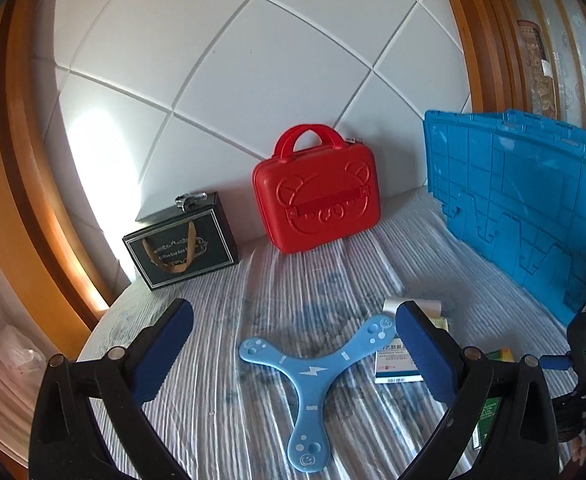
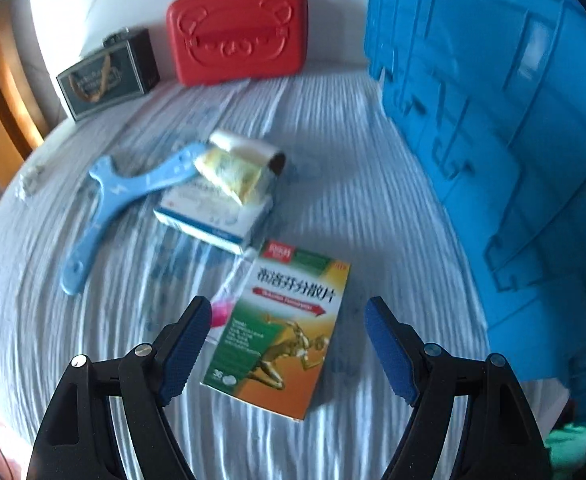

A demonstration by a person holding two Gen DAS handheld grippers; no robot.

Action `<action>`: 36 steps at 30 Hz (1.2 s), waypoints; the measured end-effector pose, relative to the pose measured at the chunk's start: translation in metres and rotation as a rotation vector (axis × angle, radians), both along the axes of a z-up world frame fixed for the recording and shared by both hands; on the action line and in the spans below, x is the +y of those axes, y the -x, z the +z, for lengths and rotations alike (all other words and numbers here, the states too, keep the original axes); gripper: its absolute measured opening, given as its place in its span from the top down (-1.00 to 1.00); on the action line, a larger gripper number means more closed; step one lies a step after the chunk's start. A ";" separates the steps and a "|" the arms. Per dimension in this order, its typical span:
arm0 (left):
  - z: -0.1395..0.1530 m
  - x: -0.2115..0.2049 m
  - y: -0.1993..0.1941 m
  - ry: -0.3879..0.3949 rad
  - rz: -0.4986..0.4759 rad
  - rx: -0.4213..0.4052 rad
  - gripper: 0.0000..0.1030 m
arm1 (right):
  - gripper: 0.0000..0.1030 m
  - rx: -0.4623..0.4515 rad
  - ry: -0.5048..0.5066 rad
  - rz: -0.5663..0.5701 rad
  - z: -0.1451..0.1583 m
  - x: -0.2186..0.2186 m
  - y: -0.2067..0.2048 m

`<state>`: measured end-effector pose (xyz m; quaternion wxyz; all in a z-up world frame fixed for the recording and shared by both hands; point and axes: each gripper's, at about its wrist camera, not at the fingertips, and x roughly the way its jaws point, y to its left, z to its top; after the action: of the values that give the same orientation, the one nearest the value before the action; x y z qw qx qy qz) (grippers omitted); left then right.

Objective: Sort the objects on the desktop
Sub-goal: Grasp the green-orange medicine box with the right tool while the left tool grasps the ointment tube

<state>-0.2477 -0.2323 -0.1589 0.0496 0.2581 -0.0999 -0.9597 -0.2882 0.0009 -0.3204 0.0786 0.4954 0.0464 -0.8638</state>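
A light blue three-armed boomerang (image 1: 313, 376) lies flat on the striped cloth, between the open fingers of my left gripper (image 1: 293, 344), which hovers above it. It also shows in the right wrist view (image 2: 125, 196). My right gripper (image 2: 289, 332) is open over a green and orange medicine box (image 2: 281, 332). A white and blue medicine box (image 2: 213, 216) lies beyond it, with a white roll (image 2: 249, 152) and a yellowish packet (image 2: 233, 172) on top. A pink item (image 2: 223, 310) peeks out beside the left finger.
A red bear-face case (image 1: 317, 196) and a black gift box (image 1: 181, 240) stand against the white padded wall at the back. A blue plastic crate (image 1: 533, 200) stands at the right. A wooden frame (image 1: 25, 200) borders the left.
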 end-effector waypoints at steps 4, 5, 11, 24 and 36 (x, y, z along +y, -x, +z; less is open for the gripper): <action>-0.028 0.001 0.002 -0.004 0.002 -0.072 -1.00 | -0.53 -0.137 0.031 -0.028 -0.051 -0.003 0.009; -0.035 0.003 0.004 -0.001 -0.001 -0.088 -1.00 | -0.61 -0.156 0.021 -0.022 -0.060 -0.006 0.009; -0.065 0.019 0.015 -0.046 -0.029 -0.171 -0.99 | -0.69 -0.116 -0.118 0.021 -0.068 -0.025 0.010; -0.075 0.054 0.025 -0.035 -0.083 -0.205 -0.99 | -0.75 -0.217 -0.013 -0.115 -0.077 0.005 0.022; -0.155 0.131 0.047 -0.099 -0.277 -0.395 -0.65 | -0.72 -0.122 -0.029 -0.055 -0.047 0.062 -0.007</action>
<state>-0.2945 -0.1014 -0.3136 -0.1158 0.4268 -0.0948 -0.8919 -0.2813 0.0624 -0.3673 0.0503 0.5494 0.0403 -0.8330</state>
